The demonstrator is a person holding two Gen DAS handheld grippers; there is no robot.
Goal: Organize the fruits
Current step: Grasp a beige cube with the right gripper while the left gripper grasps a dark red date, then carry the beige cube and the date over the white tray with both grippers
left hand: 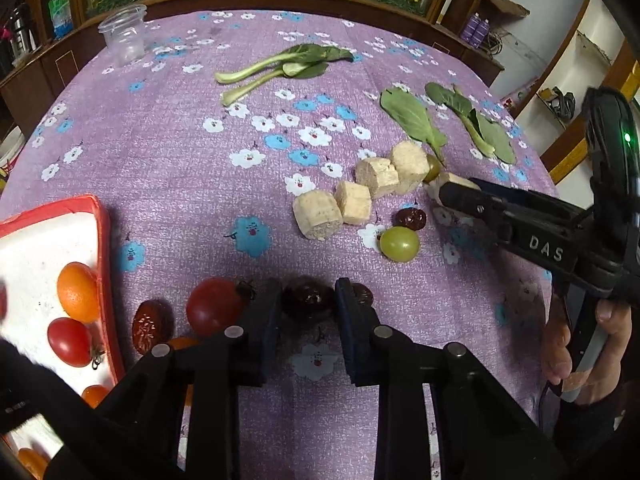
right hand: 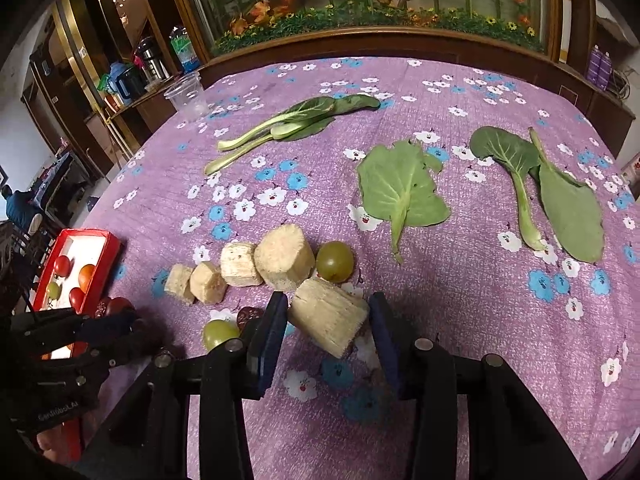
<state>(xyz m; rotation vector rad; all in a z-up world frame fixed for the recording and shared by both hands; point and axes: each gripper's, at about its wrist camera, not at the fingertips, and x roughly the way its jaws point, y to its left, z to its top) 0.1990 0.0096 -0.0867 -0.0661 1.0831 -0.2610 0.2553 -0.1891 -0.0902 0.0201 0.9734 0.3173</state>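
Looking through the left wrist, I see my left claw (left hand: 307, 309) clamped on a dark red date (left hand: 307, 300) low on the counter (left hand: 160, 152); a tomato (left hand: 214, 306) sits just beside it, and the red-rimmed tray (left hand: 105, 248) holds more fruit at the left. Through the right wrist, my right claw (right hand: 329, 322) grips a pale cane chunk (right hand: 328, 316), tilted; a green grape (right hand: 335, 261) lies just behind it.

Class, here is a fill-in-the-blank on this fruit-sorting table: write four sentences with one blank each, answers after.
1. The left gripper is shut on a dark red ____.
2. The right gripper holds a pale ____ piece.
3. The tray has a ____ rim.
4. The plastic cup stands ____.

Missing words: date; sugarcane; red; upright
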